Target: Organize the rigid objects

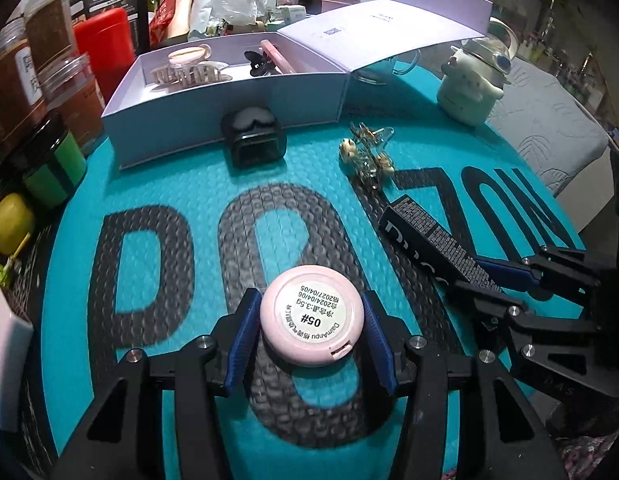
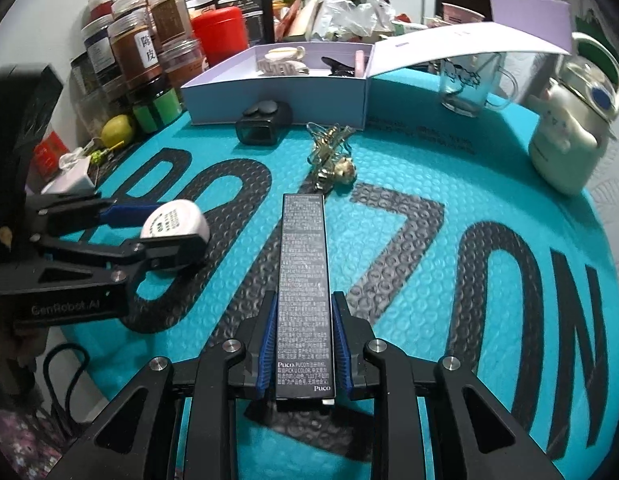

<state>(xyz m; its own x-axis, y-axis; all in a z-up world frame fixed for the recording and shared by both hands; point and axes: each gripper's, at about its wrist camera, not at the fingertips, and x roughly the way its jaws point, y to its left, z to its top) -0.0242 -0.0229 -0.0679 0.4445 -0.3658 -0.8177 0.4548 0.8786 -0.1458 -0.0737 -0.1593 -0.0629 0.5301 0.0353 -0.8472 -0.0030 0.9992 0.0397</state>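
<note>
Open box [image 1: 229, 120] holds hair clips [image 1: 189, 74] (beige, black).

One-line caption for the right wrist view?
Right gripper clamps a long black box; left gripper holds a pink compact.

Both wrist views low, close over the teal mat [image 1: 197, 184], facing the open box [image 2: 277, 96], shared.
</note>
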